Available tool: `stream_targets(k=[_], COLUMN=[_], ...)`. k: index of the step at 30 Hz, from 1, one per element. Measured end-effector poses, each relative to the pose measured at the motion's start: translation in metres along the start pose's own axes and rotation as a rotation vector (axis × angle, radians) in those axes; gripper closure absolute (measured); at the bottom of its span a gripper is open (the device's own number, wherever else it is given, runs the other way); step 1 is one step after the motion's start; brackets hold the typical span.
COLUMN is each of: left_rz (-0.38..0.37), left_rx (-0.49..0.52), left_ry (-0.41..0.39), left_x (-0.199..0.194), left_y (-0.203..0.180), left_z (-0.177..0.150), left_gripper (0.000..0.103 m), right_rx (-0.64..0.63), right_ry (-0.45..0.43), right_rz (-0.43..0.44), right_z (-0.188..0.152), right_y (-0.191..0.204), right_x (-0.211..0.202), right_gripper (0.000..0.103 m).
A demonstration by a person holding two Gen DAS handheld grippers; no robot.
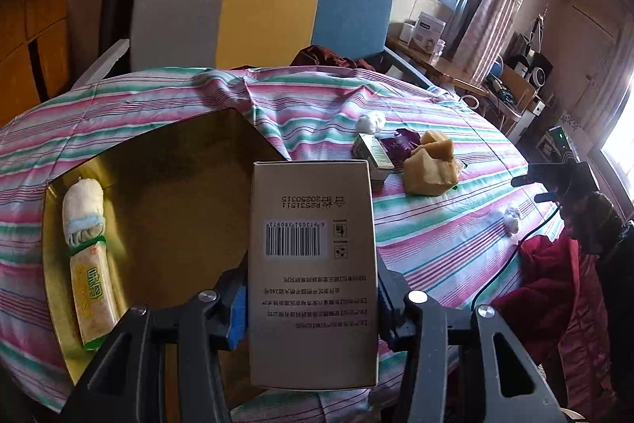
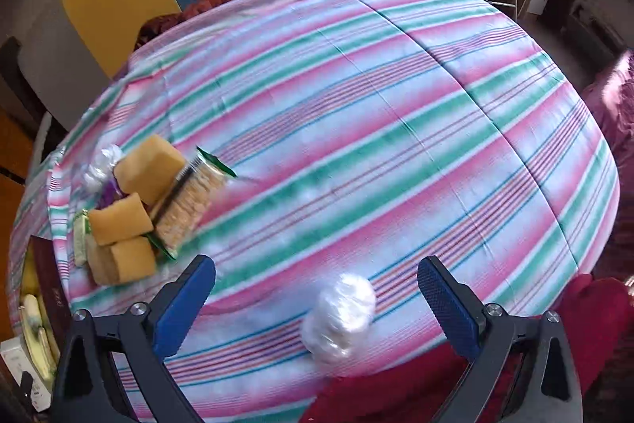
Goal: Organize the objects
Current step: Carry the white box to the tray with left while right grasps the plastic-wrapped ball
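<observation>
Grey carton, barcode face up, printed text upside down, clamped in the left hand-held gripper, held over the right edge of the gold tray. Tray's left side holds a rolled white cloth and a yellow-green snack pack, end to end. Yellow sponges, cracker pack and small green box clustered on the striped bench. White plastic-wrapped ball near edge.

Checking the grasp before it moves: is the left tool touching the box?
Touching. Left wrist view: the left tool is shut on the box, pads against both sides.
</observation>
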State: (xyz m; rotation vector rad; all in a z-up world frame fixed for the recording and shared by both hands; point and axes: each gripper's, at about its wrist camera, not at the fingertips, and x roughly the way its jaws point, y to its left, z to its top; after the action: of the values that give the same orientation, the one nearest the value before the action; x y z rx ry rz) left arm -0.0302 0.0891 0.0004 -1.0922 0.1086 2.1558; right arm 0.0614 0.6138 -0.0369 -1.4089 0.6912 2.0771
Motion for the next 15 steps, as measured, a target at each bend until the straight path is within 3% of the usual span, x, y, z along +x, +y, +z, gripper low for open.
stream_targets(k=[4, 7, 9, 11, 13, 15], left_rz=[-0.002, 0.002, 0.008, 0.021, 0.04, 0.066], left_rx=[-0.016, -0.032, -0.048, -0.07, -0.092, -0.123], left_ry=[-0.015, -0.022, -0.029, -0.037, -0.045, -0.048], left_x=[-0.009, -0.014, -0.018, -0.024, -0.03, -0.035], left_y=[0.006, 0.013, 0.018, 0.025, 0.033, 0.044], left_z=[-0.008, -0.013, -0.016, -0.02, -0.024, -0.028], left_gripper=[0.052, 0.052, 0.052, 0.052, 0.052, 0.052], right_rx=[0.005, 0.012, 0.022, 0.005, -0.019, -0.056], right_ry=[0.093, 0.144, 0.161, 0.183, 0.167, 0.103], right_rz=[-0.022, -0.023, -0.009, -0.022, -0.031, 0.051], right_z=[-0.01, -0.016, -0.019, -0.021, -0.023, -0.024], right_y=[-0.005, -0.003, -0.001, 0.003, 0.009, 0.02], right_x=[0.014, 0.027, 0.034, 0.04, 0.04, 0.029], right_gripper=[0.011, 0.012, 0.027, 0.069, 0.07, 0.07])
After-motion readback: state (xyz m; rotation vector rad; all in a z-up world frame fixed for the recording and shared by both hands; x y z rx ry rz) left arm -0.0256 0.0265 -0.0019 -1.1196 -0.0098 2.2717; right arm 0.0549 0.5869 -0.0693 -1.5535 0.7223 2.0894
